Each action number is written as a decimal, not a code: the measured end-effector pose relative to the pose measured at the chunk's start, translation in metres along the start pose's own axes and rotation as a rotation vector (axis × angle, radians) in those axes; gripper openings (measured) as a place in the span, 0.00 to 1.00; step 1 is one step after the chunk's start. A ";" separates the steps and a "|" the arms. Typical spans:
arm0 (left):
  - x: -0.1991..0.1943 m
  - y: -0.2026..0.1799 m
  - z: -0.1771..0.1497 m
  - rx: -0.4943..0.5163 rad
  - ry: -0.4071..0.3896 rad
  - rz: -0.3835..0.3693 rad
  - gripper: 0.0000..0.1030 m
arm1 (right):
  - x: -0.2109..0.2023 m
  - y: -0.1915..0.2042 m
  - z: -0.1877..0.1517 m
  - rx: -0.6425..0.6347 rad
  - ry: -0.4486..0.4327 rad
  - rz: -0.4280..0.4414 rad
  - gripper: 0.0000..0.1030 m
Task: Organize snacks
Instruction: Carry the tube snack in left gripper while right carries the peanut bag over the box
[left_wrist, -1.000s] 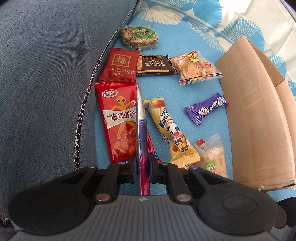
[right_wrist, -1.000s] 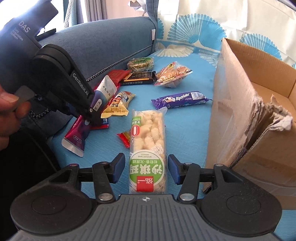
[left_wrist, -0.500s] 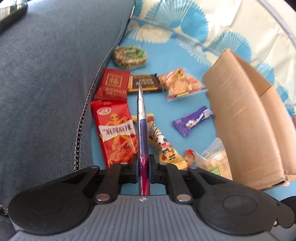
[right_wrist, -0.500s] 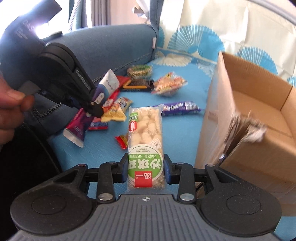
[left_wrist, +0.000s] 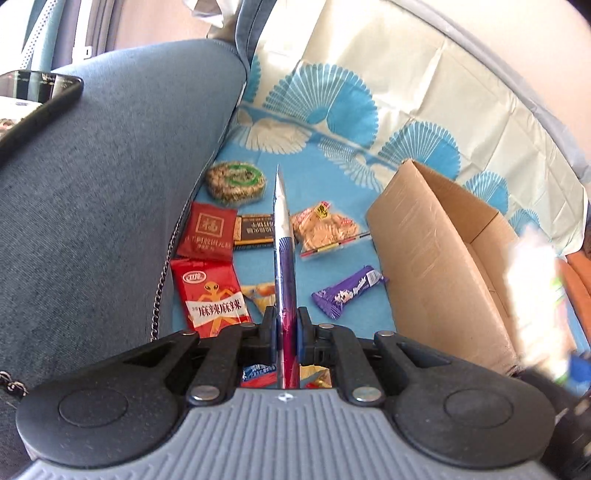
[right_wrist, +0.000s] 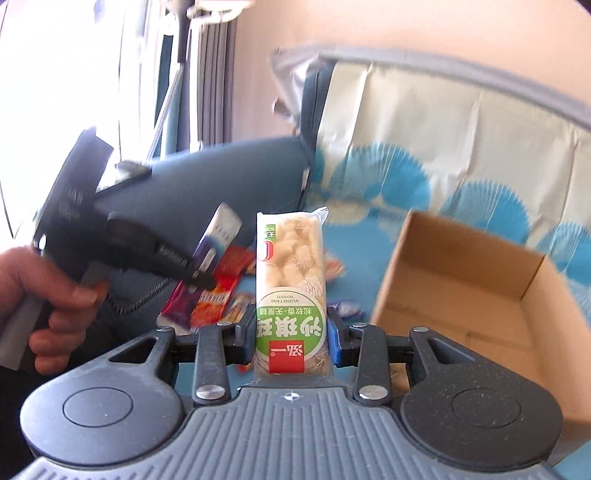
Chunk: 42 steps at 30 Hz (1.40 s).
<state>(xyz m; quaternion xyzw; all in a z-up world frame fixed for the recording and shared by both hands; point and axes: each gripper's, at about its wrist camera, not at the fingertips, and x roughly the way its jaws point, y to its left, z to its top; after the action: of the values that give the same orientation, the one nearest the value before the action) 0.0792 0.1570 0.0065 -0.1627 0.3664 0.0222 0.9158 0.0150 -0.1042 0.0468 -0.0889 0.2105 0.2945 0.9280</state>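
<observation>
Both packs are up off the blue sheet now: the right gripper, which clamped the white pack a moment ago, and the left gripper, pinching its purple pack, look headed for the box.

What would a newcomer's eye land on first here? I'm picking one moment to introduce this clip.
First, the green-and-white pastry pack standing upright in the right gripper, with the open cardboard box just to its right. Next, the purple wrapper, seen edge-on and pinched in the left gripper, above loose snacks on the blue cloth, such as the red spicy packet and purple candy bar.
</observation>
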 end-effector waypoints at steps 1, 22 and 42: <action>-0.001 -0.001 0.000 0.002 -0.006 -0.002 0.10 | -0.005 -0.006 0.003 0.001 -0.020 -0.001 0.37; -0.019 -0.024 -0.008 0.122 -0.147 0.001 0.10 | -0.019 -0.169 -0.027 0.385 -0.271 -0.207 0.37; -0.042 -0.161 0.056 0.155 -0.226 -0.150 0.10 | -0.002 -0.183 -0.027 0.468 -0.239 -0.210 0.37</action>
<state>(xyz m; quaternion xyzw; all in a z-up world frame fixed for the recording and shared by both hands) 0.1118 0.0252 0.1182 -0.1150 0.2487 -0.0565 0.9601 0.1113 -0.2615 0.0309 0.1418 0.1516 0.1487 0.9669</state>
